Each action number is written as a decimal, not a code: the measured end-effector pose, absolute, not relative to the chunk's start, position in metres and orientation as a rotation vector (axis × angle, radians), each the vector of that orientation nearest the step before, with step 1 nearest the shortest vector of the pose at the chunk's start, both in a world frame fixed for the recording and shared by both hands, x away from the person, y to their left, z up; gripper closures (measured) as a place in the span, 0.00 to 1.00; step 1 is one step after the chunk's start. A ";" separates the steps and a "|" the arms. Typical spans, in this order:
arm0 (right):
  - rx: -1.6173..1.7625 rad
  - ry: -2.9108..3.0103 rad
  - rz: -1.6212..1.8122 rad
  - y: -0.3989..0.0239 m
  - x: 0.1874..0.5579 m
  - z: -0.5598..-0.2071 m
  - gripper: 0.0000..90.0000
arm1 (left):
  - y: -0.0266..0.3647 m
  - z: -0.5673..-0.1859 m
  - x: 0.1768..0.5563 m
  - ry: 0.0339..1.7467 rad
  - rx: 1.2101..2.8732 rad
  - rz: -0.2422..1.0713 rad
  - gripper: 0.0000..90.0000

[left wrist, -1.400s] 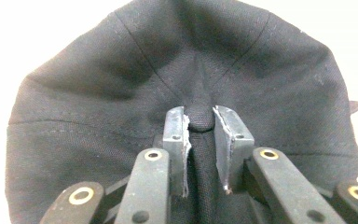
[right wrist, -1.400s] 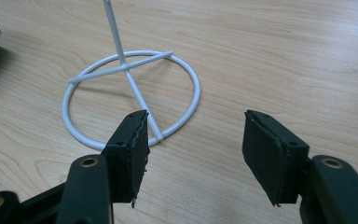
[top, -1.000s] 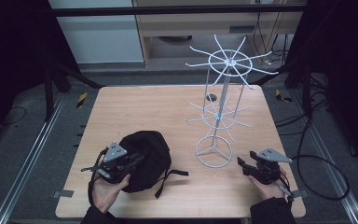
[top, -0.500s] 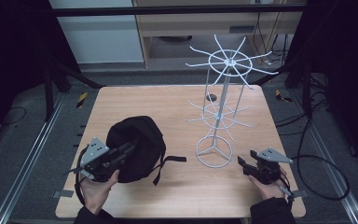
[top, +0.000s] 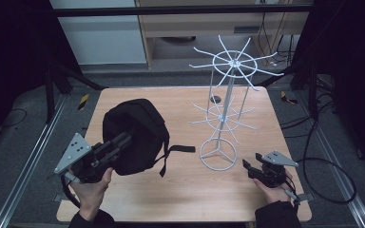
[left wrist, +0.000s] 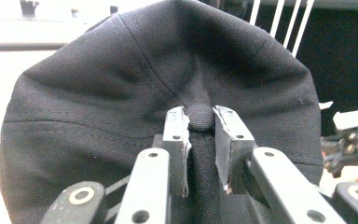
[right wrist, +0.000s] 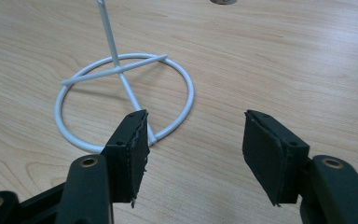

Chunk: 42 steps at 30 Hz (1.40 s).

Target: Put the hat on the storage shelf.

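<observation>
my left gripper (top: 116,145) clamped on the black cap (top: 135,135), now lifted off the bench (top: 190,199) and further left than a second ago, right gripper (top: 248,167) wide open, parked same spot by the white wire rack (top: 223,118)

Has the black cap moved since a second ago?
Yes. The black cap, clamped in the left gripper, has risen off the table and shifted left, away from the white wire stand, which stays put.
</observation>
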State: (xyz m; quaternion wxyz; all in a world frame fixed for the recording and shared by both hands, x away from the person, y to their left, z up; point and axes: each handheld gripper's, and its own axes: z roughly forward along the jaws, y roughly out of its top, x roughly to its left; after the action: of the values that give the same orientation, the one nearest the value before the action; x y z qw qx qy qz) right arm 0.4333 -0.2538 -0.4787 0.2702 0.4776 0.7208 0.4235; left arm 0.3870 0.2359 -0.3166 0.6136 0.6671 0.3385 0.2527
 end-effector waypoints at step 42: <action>1.294 1.948 1.148 -0.254 0.434 -0.480 0.45 | 0.149 -0.236 0.453 0.554 1.458 0.471 0.83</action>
State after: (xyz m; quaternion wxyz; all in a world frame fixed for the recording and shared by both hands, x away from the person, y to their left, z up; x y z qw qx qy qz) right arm 0.4336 -0.2540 -0.4805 0.2650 0.4788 0.7211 0.4250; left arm 0.4529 0.1493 -0.2361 0.6860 0.6511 0.2474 0.2104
